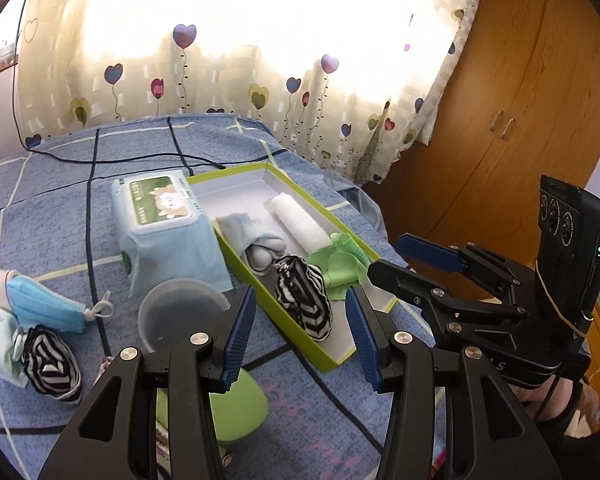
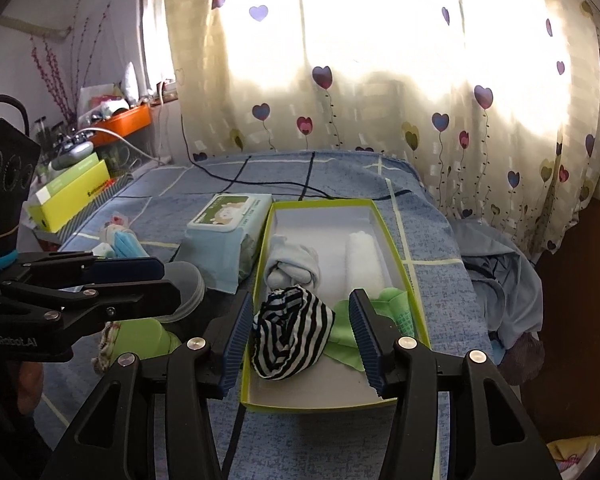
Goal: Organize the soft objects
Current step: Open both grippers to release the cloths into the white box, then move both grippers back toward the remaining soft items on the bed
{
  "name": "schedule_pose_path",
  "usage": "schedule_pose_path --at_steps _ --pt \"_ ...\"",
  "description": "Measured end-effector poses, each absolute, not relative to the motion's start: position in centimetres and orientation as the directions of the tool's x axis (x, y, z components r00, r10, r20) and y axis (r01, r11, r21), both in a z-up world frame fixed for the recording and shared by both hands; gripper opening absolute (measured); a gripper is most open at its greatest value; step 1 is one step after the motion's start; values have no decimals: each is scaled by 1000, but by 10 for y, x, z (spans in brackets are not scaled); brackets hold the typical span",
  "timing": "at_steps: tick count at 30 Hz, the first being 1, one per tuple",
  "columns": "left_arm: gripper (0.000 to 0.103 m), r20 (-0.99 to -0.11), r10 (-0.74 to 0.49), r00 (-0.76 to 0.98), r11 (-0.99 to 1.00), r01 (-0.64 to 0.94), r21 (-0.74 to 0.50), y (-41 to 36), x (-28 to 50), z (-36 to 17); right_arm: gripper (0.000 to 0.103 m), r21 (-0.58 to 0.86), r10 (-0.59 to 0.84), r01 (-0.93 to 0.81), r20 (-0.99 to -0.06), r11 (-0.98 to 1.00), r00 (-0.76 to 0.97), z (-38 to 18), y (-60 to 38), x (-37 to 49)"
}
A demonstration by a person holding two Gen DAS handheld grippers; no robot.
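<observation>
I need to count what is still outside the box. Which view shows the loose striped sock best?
The left wrist view: the loose striped sock lies in full sight on the bedspread. The right wrist view does not show it.

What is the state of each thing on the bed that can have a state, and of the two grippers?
green box: open, no lid on it, partly filled
striped sock in box: balled, lying loose
striped sock on bed: balled, outside box
white towel: rolled, in box
wet wipes pack: flap closed
blue face mask: folded, on bed
plastic container: empty
left gripper: open, empty
right gripper: open, empty
</observation>
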State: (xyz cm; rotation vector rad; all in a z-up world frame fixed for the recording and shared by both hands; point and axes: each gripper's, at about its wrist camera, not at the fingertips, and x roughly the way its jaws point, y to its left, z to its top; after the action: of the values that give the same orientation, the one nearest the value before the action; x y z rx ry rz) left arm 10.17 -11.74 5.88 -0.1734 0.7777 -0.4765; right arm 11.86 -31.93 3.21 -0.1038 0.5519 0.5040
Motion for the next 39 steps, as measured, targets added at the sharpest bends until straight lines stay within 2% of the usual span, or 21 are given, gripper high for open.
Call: schedule_pose_path --at_steps 26,39 --pt "48 -613 -394 685 913 217 -345 -50 81 50 49 14 516 -601 -528 799 674 41 -262 108" --pt "48 -619 -291 729 934 76 -349 12 67 40 49 6 578 -684 -541 729 612 43 -217 105"
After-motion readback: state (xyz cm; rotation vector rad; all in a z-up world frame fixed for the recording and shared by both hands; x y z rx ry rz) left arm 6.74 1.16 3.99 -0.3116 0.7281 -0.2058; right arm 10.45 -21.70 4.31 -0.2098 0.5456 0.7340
